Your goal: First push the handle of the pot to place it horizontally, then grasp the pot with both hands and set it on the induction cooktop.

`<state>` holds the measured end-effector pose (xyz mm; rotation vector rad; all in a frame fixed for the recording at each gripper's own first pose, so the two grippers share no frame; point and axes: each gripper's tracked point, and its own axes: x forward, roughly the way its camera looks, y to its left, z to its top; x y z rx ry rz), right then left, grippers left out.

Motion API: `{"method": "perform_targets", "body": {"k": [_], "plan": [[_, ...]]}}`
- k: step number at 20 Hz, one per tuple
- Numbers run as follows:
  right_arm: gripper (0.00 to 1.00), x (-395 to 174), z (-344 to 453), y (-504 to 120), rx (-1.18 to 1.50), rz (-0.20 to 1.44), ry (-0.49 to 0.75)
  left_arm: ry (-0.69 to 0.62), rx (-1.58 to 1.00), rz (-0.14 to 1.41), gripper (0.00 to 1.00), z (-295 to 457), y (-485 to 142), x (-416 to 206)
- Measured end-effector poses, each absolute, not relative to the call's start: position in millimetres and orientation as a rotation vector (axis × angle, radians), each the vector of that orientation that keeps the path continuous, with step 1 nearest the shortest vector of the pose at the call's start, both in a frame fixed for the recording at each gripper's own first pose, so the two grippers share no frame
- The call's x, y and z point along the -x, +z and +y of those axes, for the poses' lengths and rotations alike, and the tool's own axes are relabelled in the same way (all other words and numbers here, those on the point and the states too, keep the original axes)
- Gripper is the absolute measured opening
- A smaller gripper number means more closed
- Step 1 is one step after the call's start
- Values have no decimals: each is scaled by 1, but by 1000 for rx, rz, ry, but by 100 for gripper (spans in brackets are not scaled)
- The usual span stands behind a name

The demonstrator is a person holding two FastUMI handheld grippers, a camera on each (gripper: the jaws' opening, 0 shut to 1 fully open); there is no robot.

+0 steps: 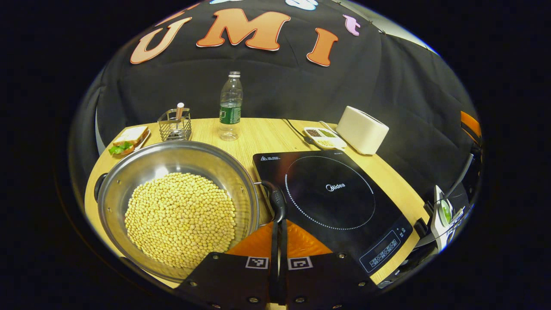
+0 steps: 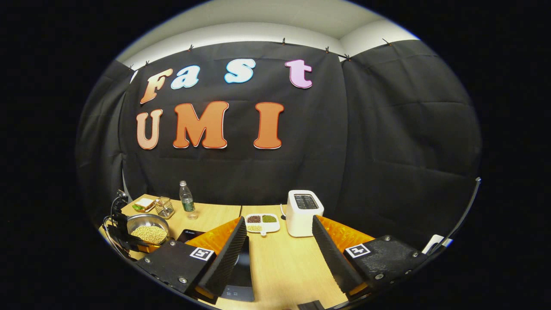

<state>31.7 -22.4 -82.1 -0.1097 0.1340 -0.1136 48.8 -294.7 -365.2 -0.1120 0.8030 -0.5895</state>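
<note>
On a wooden desk [image 1: 258, 137], the left gripper [image 1: 278, 224], jaws together, meets the pot [image 1: 178, 206] handle [image 1: 277, 200]; the right gripper [image 2: 280, 254], jaws apart, waits; induction cooktop [image 1: 331, 193] bare.

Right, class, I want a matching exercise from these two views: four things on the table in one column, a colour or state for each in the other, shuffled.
Things:
1. pot
2. toaster
3. bottle
4. left claw

States:
A. white, slots on top
B. shut at the pot's handle
C. holds yellow beans
D. clear, green label

Pairs: 1-C, 2-A, 3-D, 4-B
</note>
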Motion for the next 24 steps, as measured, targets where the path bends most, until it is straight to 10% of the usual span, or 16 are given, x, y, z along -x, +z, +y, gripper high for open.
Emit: {"method": "perform_targets", "body": {"k": [20,24], "plan": [[95,-110,225,-171,18,265,141,-296,91,523,1,-59,-291,-125],[95,-131,253,-221,26,345,124,-292,116,545,36,-22,-306,-131]]}}
